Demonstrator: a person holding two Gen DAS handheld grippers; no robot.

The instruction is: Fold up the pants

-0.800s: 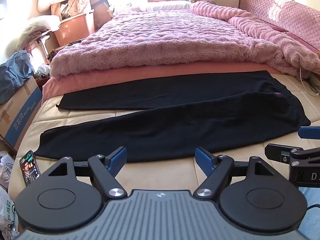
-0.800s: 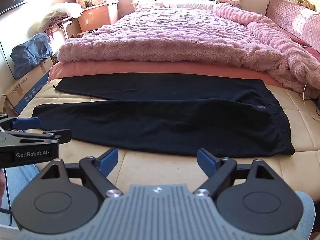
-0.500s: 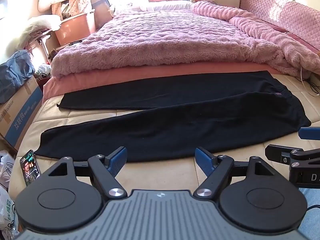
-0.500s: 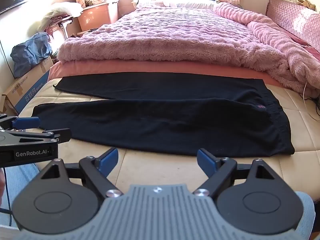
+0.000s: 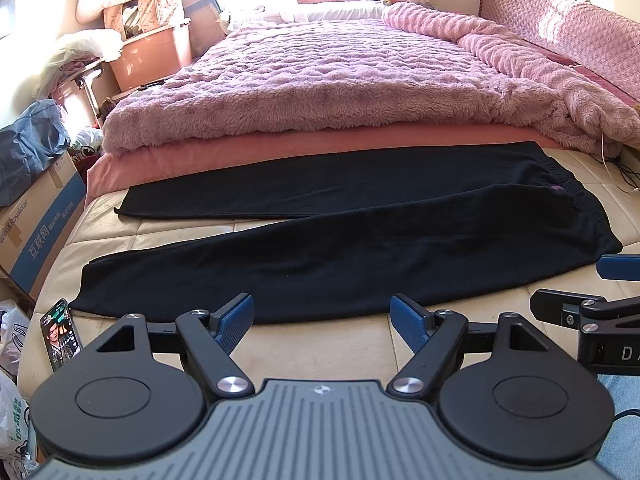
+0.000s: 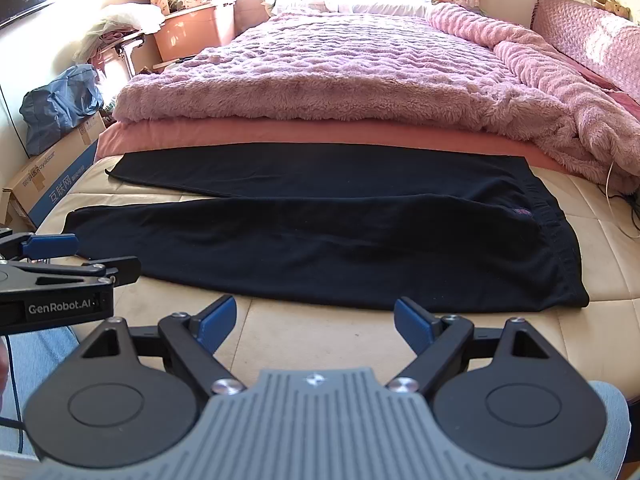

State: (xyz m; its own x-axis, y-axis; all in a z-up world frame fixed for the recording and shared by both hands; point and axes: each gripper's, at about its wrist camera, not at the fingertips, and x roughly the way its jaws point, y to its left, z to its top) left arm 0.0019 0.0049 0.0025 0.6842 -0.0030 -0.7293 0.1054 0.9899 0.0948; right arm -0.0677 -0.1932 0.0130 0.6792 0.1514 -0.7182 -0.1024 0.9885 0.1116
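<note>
Black pants (image 5: 360,240) (image 6: 320,236) lie flat across the cream foot of the bed, legs spread toward the left and waistband at the right. My left gripper (image 5: 322,318) hovers open just short of the near leg's lower hem edge, nothing between its blue pads. My right gripper (image 6: 315,320) is open too, a little short of the near edge close to the waistband end. Each gripper's side shows at the edge of the other's view.
A phone (image 5: 60,332) lies on the mattress (image 5: 320,344) near the left leg's cuff. A fluffy pink blanket (image 5: 340,80) covers the bed beyond the pants. Cardboard box (image 5: 36,216), blue bag (image 6: 60,104) and a pink bin (image 5: 152,56) stand at the left.
</note>
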